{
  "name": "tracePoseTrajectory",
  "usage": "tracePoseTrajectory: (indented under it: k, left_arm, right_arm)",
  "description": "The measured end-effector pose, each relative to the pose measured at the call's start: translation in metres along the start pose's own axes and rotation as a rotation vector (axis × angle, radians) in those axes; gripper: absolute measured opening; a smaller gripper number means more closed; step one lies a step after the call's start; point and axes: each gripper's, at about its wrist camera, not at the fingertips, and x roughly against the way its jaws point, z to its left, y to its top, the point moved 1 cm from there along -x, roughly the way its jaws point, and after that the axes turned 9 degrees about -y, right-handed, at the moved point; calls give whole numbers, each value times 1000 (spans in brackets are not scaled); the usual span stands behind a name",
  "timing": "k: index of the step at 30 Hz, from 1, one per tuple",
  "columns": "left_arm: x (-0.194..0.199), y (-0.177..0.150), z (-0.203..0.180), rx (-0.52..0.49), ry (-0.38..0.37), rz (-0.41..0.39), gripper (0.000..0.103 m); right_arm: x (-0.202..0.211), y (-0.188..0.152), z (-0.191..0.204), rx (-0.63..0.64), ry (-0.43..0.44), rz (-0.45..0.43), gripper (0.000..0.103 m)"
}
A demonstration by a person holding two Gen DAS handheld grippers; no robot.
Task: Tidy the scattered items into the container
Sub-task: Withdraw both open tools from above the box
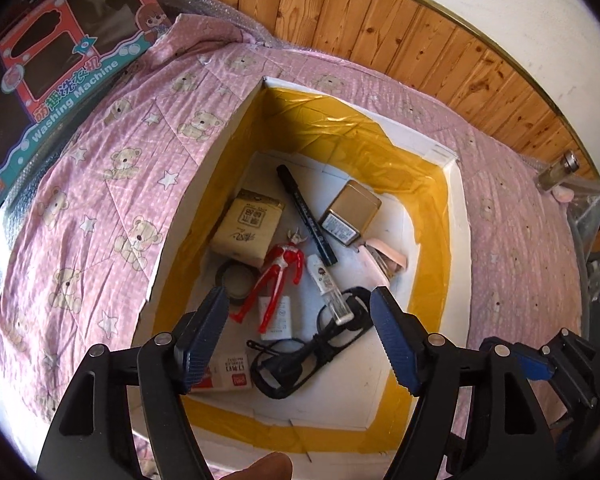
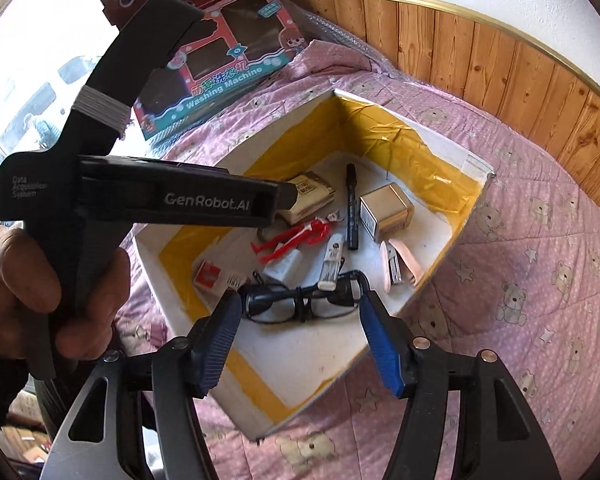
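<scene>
Container [image 1: 458, 216]: white box lined with yellow tape, resting on the pink bear-print bedcover [image 1: 112, 184]. Nearest, left hand-held gripper [image 1: 300, 336] and right hand-held gripper [image 2: 298, 334], both spread wide, nothing between the pads, hovering above the box. Below them, inside: black cable [image 1: 296, 356], red figure [image 1: 278, 276], black marker [image 1: 306, 216], gold tin [image 1: 350, 212]. Farther back, toy washing-machine box [image 1: 60, 68] and wood panelling [image 1: 440, 40].
</scene>
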Motion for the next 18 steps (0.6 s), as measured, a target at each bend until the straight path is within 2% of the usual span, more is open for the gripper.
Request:
tracePoseTrajectory:
  k: [11, 18]
  left_arm:
    - [32, -61, -28, -54, 32, -15, 78]
    - [48, -96, -41, -60, 14, -25, 78]
  right_arm:
    - [30, -40, 10, 5, 4, -1, 65]
    - [38, -68, 11, 47, -69, 27, 65]
